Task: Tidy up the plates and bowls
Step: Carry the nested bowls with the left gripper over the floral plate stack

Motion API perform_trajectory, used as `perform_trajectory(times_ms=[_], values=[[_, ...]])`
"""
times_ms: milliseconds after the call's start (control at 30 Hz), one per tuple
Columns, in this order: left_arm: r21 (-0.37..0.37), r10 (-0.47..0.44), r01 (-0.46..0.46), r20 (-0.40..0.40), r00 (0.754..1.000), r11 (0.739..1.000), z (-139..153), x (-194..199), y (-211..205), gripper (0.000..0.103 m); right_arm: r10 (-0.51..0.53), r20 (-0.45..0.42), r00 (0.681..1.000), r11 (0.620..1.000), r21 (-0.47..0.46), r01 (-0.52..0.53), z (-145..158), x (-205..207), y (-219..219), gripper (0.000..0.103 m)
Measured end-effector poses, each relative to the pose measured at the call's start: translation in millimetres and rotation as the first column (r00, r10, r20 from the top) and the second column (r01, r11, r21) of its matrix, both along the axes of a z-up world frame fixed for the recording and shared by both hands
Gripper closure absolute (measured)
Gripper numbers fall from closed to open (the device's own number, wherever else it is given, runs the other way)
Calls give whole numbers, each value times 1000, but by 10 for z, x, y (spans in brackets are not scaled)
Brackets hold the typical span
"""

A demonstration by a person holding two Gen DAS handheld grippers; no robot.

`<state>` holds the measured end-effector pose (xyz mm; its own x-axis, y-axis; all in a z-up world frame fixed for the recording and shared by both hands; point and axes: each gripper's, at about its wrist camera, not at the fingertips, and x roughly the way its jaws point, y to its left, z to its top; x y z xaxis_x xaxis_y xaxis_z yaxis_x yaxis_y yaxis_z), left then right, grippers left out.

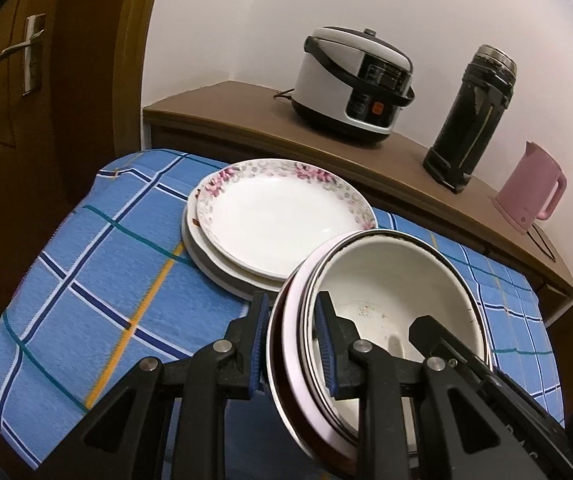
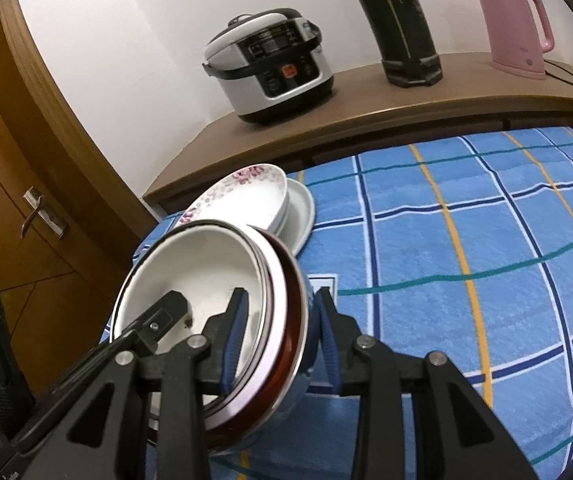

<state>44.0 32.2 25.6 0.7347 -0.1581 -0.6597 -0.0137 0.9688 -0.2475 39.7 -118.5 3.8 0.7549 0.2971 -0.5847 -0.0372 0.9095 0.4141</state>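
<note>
Blue-padded jaws of the left claw (image 1: pixel 290 344) are clamped on one side of the rim of a nested bowl stack (image 1: pixel 386 300); the right claw (image 2: pixel 282 332) is clamped on the opposite side of the same rim, one pad inside the top bowl and one outside the lowest. Stack is thus held by both claws, tilted, and appears lifted clear of the table (image 1: pixel 98 264), though the underside is hidden so contact w/ the cloth cannot be ruled out. Stack comp.: white enamel-looking top bowl w/ dark rim line and a few brown specks inside; beneath it a pale bowl, then a dark red-brown band, and a blue-patterned outer wall seen in the right wrist view. Exact bowl count cannot be told. Just beyond the bowls, on the blue checked cloth, sits a plate stack (image 1: pixel 282 216): floral-rimmed plate on top of at least one plain white plate, slightly offset. Progress est.: plates already grouped, bowls already nested; remaining step is prob. to set the bowl stack down near or beside the plates and release. No other loose dishes visible on the cloth. Behind the table, a wooden sideboard (image 2: pixel 406 100) carries a rice cooker (image 1: pixel 352 84), a black thermos (image 1: pixel 470 116) and a pink kettle (image 1: pixel 530 188).
</note>
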Motion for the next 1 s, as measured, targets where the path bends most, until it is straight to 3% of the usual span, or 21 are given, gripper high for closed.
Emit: perform_trajectory(times_ms=[1000], values=[[-20, 27, -26, 53, 998, 999, 223, 490, 181, 77, 13, 66, 998, 1000, -3, -13, 272, 469, 197, 69]])
